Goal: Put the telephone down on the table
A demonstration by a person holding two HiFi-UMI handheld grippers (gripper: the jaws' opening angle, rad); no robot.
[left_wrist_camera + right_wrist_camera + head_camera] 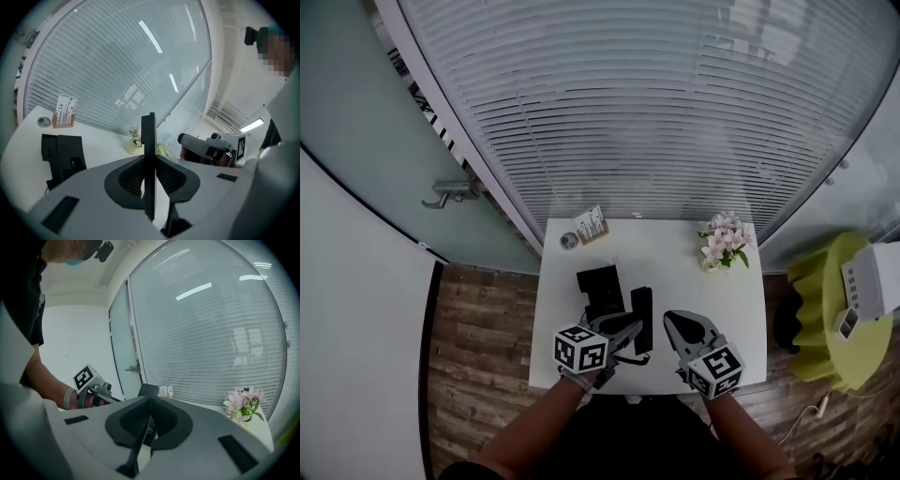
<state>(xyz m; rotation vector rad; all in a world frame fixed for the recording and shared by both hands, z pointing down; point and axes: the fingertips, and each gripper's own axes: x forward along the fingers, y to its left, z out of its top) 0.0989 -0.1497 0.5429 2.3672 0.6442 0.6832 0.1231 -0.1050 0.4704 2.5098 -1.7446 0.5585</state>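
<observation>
Nearest the lens in the head view, the person's forearms [534, 427] reach up from the bottom edge, each hand carrying tongs with a marker cube. The left tongs [630, 330] are clenched on the black handset [642, 319], a flat oblong bar just below centre, over the near half of the white desk [741, 319]. The right tongs [675, 323], just beside it, are closed on nothing. The blocky black telephone base [600, 286] sits just to the upper left of the handset. Along the desk's far edge stand a small wooden holder [592, 226] filled with upright cards and a small grey disc [569, 241] left of it. Pink and white flowers [724, 246] are at the far right corner. Slatted blinds [656, 112] behind glass fill the top and plank flooring [483, 328] lies at left. At right, a yellow-green pleated round stand [816, 319] bears a white device [870, 281]. In the left gripper view, ribbed dark pads press both faces of the handset, seen edge-on and upright at centre. The base is at lower left and the holder above it. In the right gripper view, the grey jaws meet in a narrow seam with nothing held between them, and the flowers show at lower right.
</observation>
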